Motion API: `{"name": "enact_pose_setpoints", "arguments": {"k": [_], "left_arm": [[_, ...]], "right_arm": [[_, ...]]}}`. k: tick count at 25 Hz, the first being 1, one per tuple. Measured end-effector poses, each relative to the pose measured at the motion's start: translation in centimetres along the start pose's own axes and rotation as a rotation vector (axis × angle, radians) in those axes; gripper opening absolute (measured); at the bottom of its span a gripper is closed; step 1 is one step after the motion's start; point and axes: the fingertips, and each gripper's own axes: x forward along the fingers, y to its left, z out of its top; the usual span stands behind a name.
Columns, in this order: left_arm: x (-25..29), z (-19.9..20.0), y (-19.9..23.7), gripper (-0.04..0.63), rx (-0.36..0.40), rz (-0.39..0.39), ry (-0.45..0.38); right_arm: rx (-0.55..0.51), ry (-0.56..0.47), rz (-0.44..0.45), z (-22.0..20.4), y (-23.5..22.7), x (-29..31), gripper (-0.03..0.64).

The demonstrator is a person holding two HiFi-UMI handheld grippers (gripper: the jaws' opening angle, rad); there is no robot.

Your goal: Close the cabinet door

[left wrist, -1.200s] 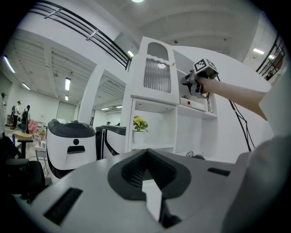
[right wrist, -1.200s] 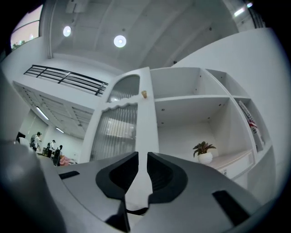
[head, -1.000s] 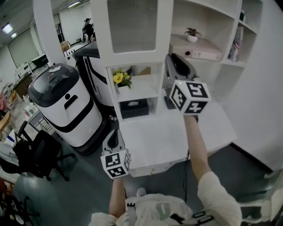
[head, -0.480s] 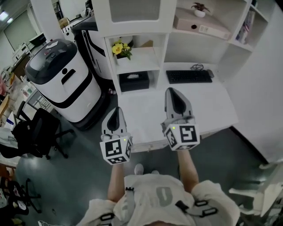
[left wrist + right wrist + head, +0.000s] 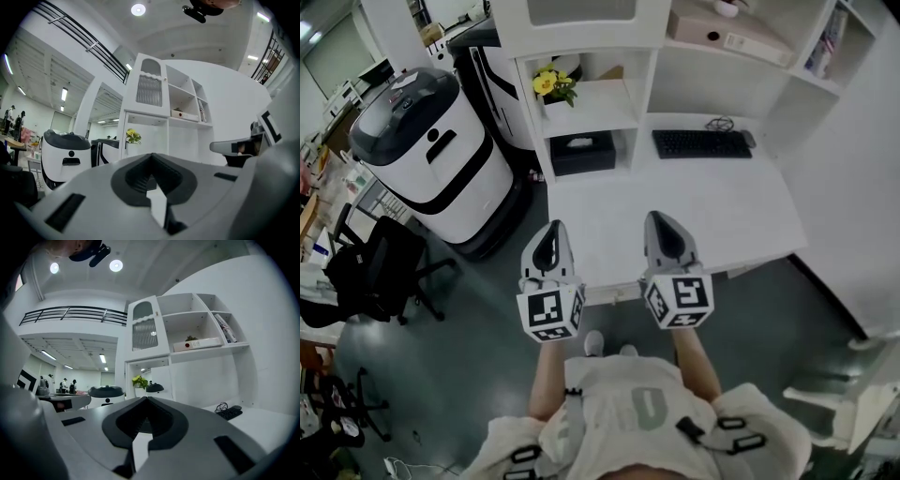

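Observation:
The white cabinet door (image 5: 581, 13) with its glass pane sits flush in the top left of the shelf unit; it also shows as a ribbed-glass door (image 5: 150, 89) in the left gripper view and as the door (image 5: 143, 330) in the right gripper view. Both grippers hang low in front of the person, short of the desk's front edge and far from the door. My left gripper (image 5: 550, 231) is shut with nothing in it, its jaws meeting at the tip (image 5: 151, 157). To its right, level with it, my right gripper (image 5: 662, 221) is shut and empty too (image 5: 146, 400).
A white desk (image 5: 712, 220) carries a black keyboard (image 5: 701, 143). Yellow flowers (image 5: 547, 82) and a black box (image 5: 581, 152) sit in the lower shelves. A white and black machine (image 5: 441, 159) stands at left, with a black office chair (image 5: 370, 272) nearer.
My right gripper has dropped from in front of the shelves to beside the left one, and its jaws have closed. The person has stepped back from the desk.

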Motion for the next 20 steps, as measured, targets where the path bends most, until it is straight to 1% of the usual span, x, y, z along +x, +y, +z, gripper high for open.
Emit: {"name": "enact_pose_setpoints", "arguments": {"k": [7,11,14,20], "left_arm": [[0.5,0.5,-0.3,0.003,-0.001,-0.012,-0.014],[0.8,0.6,-0.5,0.004,-0.006,-0.018,-0.011],[0.7,0.4,-0.6,0.004,-0.005,-0.020,-0.007],[0.9,0.6,-0.1,0.003,-0.005,-0.022,-0.007]], "right_arm": [[-0.021,-0.023,0.003,0.8,-0.3,0.7,0.005],[-0.016,-0.007,0.002,0.5,-0.4,0.9,0.005],[0.003,0.014,-0.016,-0.1,-0.7,0.8,0.005],[0.005,0.021,-0.023,-0.3,-0.5,1.0,0.005]]}}
